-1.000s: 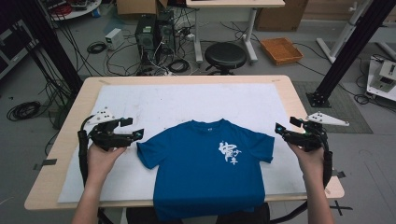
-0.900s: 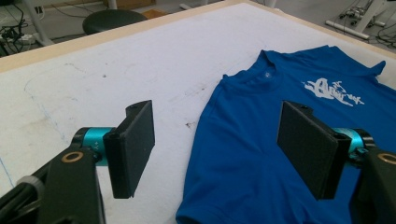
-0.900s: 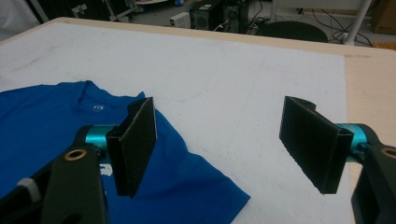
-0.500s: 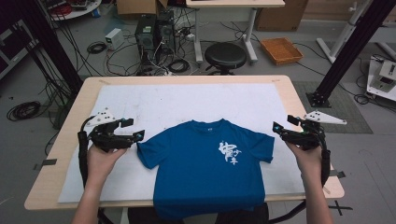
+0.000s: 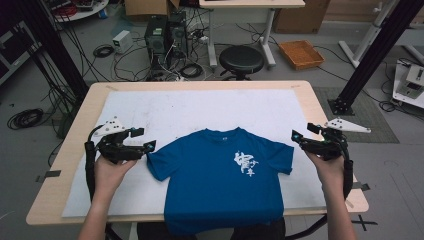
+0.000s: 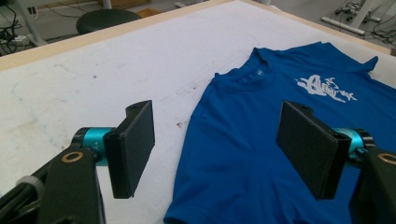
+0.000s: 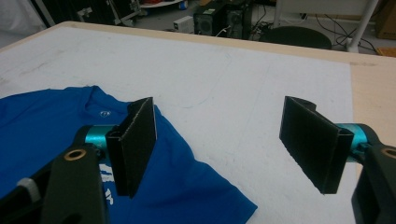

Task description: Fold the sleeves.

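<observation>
A blue T-shirt (image 5: pixel 220 177) with a white print lies flat on the white mat (image 5: pixel 200 112), its hem hanging over the near table edge. My left gripper (image 5: pixel 144 140) is open, just left of the shirt's left sleeve. In the left gripper view the sleeve and shoulder of the shirt (image 6: pixel 243 140) lie under and between the wide-apart jaws of the left gripper (image 6: pixel 219 144). My right gripper (image 5: pixel 299 139) is open, just right of the right sleeve. In the right gripper view the sleeve of the shirt (image 7: pixel 187 182) lies below the left jaw of the right gripper (image 7: pixel 219 140).
The wooden table (image 5: pixel 320 107) has bare mat behind the shirt. On the floor beyond stand a black stool (image 5: pixel 241 59), computer towers (image 5: pixel 162 37) with cables, and an orange tray (image 5: pixel 301 53). A black frame post (image 5: pixel 365 60) rises at the right.
Both grippers have crept inward toward the shirt's sleeves, the right one slightly left and the left one slightly right. The shirt has not moved.
</observation>
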`<state>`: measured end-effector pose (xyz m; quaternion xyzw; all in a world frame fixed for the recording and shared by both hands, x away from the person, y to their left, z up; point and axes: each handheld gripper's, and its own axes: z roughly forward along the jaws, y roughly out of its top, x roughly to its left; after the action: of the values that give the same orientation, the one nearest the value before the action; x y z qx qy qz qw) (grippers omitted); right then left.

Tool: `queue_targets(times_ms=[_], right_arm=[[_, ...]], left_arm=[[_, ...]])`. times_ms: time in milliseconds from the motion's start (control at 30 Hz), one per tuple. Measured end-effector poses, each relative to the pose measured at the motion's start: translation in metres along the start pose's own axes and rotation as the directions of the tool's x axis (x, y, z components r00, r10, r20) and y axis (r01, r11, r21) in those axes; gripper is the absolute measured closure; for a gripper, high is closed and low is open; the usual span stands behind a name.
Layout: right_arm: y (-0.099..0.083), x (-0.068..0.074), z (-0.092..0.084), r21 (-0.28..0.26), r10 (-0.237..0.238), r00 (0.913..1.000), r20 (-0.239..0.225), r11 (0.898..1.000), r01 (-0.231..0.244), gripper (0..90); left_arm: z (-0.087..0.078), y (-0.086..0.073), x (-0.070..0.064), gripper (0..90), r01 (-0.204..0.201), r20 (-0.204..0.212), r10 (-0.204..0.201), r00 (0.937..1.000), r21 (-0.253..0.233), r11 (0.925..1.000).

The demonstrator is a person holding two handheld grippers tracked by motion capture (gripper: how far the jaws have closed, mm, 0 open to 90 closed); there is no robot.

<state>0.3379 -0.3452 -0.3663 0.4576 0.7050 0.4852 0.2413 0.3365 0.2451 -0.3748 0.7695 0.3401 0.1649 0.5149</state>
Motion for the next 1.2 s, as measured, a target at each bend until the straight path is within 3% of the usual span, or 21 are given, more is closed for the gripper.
queue_targets(times_ms=[667, 800, 833, 1000, 1200], right_arm=[[-0.002, 0.002, 0.003, 0.000, -0.001, 0.9999, -0.013, 1.000, 0.001, 26.3], [-0.002, 0.002, 0.006, 0.004, 0.001, 0.9999, -0.014, 1.000, -0.001, 26.3], [-0.003, 0.003, 0.007, 0.008, -0.003, 0.9999, -0.010, 1.000, 0.003, 26.3], [-0.004, 0.001, 0.007, 0.005, 0.000, 1.0000, -0.004, 1.000, 0.000, 26.3], [-0.005, -0.001, 0.007, 0.006, 0.001, 1.0000, 0.002, 1.000, -0.001, 26.4]], left_arm=[[0.005, 0.004, -0.002, 28.0, -0.006, 0.001, 0.006, 1.0000, -0.010, 0.9999], [0.002, 0.002, 0.002, 28.3, 0.011, -0.012, -0.011, 0.9999, -0.004, 0.9999], [0.001, 0.001, 0.003, 33.9, 0.015, -0.016, -0.015, 0.9998, -0.005, 0.9999], [-0.004, -0.006, 0.011, 37.5, 0.043, -0.029, -0.043, 0.9986, -0.006, 0.9991], [-0.001, -0.017, 0.019, 45.7, 0.087, -0.042, -0.085, 0.9955, 0.048, 0.9950]])
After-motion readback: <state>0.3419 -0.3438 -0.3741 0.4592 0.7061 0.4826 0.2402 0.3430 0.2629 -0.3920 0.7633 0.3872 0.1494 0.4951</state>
